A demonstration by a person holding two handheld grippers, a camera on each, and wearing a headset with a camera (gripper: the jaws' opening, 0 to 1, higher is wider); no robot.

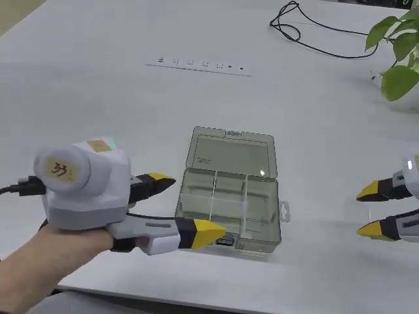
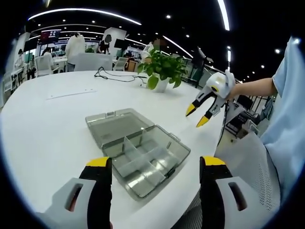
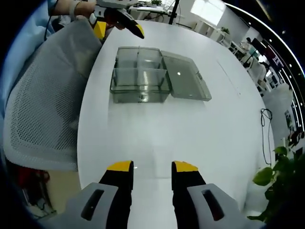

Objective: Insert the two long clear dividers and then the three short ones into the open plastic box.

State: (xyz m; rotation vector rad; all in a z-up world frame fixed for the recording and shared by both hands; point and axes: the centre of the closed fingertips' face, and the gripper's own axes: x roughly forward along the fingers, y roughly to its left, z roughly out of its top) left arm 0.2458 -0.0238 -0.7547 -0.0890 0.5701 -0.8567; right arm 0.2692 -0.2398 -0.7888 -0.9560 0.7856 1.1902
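The smoky clear plastic box [image 1: 260, 230] lies open near the table's front edge, its lid [image 1: 230, 154] laid flat behind it. Clear dividers [image 1: 213, 193] stand inside and split it into several compartments. My left gripper [image 1: 186, 204] hovers at the box's left front corner, open wide with nothing between its yellow tips. In the left gripper view the box [image 2: 143, 155] lies just beyond the left gripper [image 2: 155, 162]. My right gripper [image 1: 368, 210] is off to the right of the box, open and holding nothing. From the right gripper [image 3: 152, 167], the box [image 3: 140, 74] lies farther off.
A potted plant [image 1: 396, 52] and a black cable [image 1: 314, 29] sit at the table's far right. A flush socket strip [image 1: 200, 65] lies in the tabletop behind the box. A grey mesh chair [image 3: 43, 109] stands beside the table edge.
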